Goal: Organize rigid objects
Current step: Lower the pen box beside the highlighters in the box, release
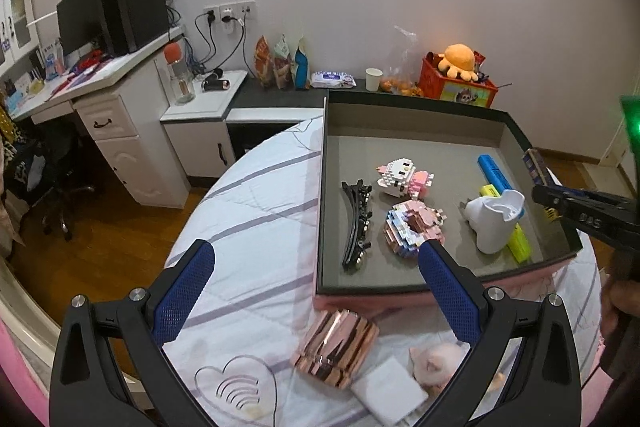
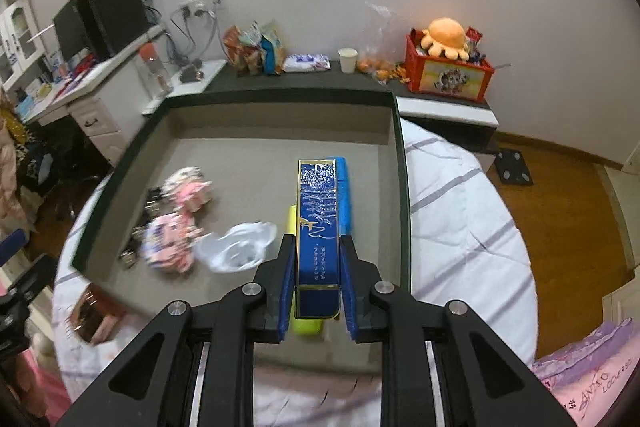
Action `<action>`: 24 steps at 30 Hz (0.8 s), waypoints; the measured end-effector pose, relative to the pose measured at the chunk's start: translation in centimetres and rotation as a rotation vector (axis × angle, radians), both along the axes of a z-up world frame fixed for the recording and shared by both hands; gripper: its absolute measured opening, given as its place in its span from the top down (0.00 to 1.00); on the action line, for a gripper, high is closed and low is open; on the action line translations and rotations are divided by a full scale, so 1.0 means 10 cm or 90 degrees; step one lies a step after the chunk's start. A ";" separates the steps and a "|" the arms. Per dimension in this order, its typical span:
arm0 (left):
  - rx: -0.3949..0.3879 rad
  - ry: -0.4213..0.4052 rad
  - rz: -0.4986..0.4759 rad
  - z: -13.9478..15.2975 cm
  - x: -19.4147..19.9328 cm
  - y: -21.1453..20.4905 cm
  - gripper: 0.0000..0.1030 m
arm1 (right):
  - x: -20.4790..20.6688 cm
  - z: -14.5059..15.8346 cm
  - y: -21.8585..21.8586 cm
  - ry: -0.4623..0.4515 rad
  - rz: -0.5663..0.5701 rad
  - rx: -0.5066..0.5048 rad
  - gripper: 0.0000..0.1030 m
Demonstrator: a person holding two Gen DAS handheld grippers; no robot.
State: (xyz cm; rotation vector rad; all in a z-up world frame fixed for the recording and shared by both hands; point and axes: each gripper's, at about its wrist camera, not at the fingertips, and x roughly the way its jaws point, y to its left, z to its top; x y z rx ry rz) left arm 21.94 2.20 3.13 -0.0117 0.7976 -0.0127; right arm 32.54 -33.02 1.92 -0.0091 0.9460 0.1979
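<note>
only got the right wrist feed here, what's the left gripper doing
Observer: The left gripper is open and holds nothing, over the bedspread beside the tray.
Operator: anything still outside the tray
Observer: Yes, a pink striped box lies on the bed below the left jaws, with a white pad next to it.
Operator: my tray items are blurred, what's far left
Observer: A black hair clip, lying flat beside the pink block figures.

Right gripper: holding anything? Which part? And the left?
The right gripper is shut on the blue box, fingers clamping its long sides near the near end, above the tray. The left gripper is open and holds nothing.
</note>
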 end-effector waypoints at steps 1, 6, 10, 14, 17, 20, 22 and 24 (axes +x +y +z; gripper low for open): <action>-0.002 0.005 0.002 -0.03 0.05 0.01 0.00 | 0.06 -0.06 -0.01 0.006 -0.002 -0.001 0.80; -0.011 0.025 0.008 -0.15 0.15 0.04 0.00 | 0.25 -0.29 -0.03 0.033 -0.008 -0.012 0.80; -0.013 0.031 0.007 -0.17 0.16 0.04 0.00 | 0.26 -0.29 -0.04 0.028 -0.012 0.000 0.74; -0.012 0.025 0.004 -0.13 0.09 0.04 0.00 | 0.19 -0.22 -0.04 0.008 -0.007 0.001 0.47; -0.009 0.022 0.003 -0.11 -0.02 0.04 0.00 | 0.06 -0.12 -0.06 -0.012 -0.011 0.012 0.47; -0.004 0.024 0.004 -0.12 -0.15 0.07 0.00 | -0.14 0.00 -0.09 -0.033 -0.008 0.024 0.36; -0.006 0.028 0.008 -0.14 -0.26 0.11 0.00 | -0.27 0.06 -0.10 -0.046 -0.012 0.026 0.26; -0.014 0.031 0.009 -0.17 -0.36 0.16 0.00 | -0.44 0.11 -0.10 -0.054 -0.010 0.036 0.24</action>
